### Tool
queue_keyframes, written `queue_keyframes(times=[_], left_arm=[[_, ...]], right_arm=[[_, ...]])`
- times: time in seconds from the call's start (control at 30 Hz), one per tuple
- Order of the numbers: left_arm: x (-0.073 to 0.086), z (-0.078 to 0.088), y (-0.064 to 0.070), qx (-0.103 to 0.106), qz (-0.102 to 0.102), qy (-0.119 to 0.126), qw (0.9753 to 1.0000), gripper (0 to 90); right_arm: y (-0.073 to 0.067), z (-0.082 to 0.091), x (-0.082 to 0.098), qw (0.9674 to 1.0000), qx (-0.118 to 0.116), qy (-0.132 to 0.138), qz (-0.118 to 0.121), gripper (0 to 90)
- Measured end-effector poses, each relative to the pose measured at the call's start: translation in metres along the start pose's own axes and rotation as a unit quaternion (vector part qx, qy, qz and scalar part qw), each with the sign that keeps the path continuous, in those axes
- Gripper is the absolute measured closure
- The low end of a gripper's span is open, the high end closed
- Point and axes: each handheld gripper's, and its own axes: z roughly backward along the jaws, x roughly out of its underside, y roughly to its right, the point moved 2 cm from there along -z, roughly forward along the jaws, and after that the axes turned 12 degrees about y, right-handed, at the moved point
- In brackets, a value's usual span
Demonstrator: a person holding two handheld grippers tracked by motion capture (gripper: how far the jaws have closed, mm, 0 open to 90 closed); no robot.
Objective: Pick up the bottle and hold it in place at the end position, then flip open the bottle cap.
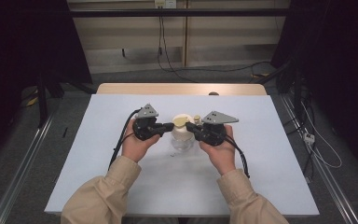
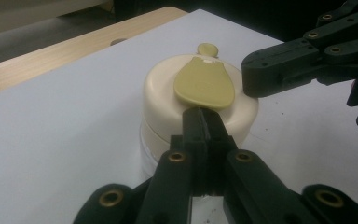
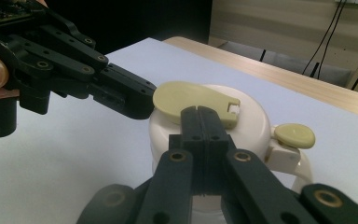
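A clear container [image 1: 182,141] with a cream lid [image 1: 181,129] stands mid-table on the white sheet. On the lid lies a yellow-green flap [image 2: 205,83] [image 3: 186,99], and a small round yellow-green cap [image 3: 294,135] sticks out at its far side. My left gripper [image 1: 169,126] [image 2: 203,115] is shut with nothing between its jaws. Its tip touches the lid's left edge just under the flap. My right gripper [image 1: 189,126] [image 3: 204,113] is also shut and empty, its tip resting against the lid's right side at the flap. The two tips face each other across the lid.
A white sheet [image 1: 121,186] covers the wooden table [image 1: 182,88], whose bare strip shows along the far edge. Cables [image 1: 205,70] run over the floor behind the table, and metal rails [image 1: 18,177] flank it. Open sheet lies on all sides of the container.
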Motion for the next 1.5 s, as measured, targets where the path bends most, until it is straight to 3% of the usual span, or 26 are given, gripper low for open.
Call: queue_keyframes(times=[1.5], left_arm=[[-0.012, -0.006, -0.001, 0.005, -0.003, 0.004, 1.0, 90.0]], right_arm=[[0.001, 0.0, 0.0, 1.0, -0.003, 0.0, -0.002, 90.0]])
